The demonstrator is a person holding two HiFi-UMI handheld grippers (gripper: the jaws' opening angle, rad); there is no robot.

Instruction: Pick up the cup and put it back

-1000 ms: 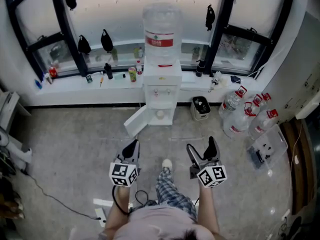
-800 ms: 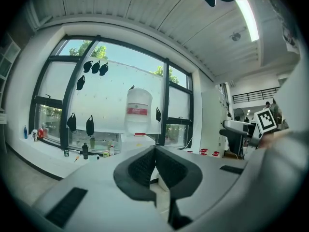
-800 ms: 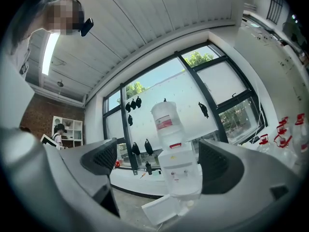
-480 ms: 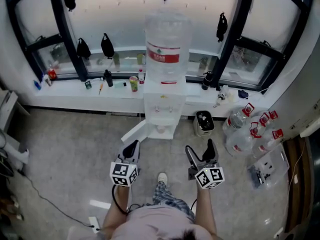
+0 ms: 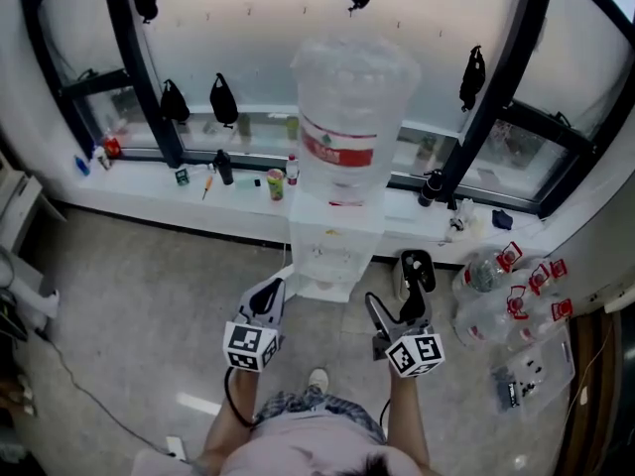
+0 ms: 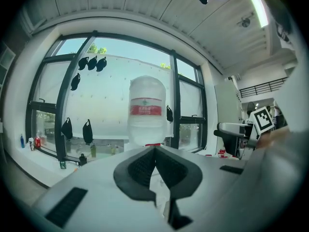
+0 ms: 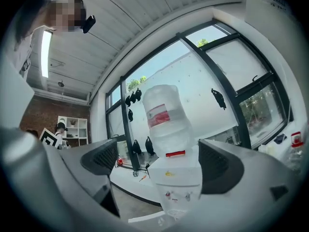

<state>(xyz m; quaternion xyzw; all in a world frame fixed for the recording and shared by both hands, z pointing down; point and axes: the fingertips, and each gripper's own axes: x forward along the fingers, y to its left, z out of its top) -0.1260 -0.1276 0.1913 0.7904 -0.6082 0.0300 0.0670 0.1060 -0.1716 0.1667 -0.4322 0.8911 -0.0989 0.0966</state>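
floor (image 5: 149, 305) bears water dispenser (image 5: 332, 254) and spare bottles (image 5: 493, 288)

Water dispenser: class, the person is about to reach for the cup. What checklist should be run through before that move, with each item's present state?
1. Left tongs free of any load: ok, shut with nothing between them.
2. Right tongs ready to grasp: ok, jaws apart and empty.
3. Right tongs aimed at the water dispenser: ok, it sits framed between the jaws in the right gripper view.
4. Bottle seated upright on the dispenser: ok.
5. Cup located: cannot tell, no view shows one clearly.
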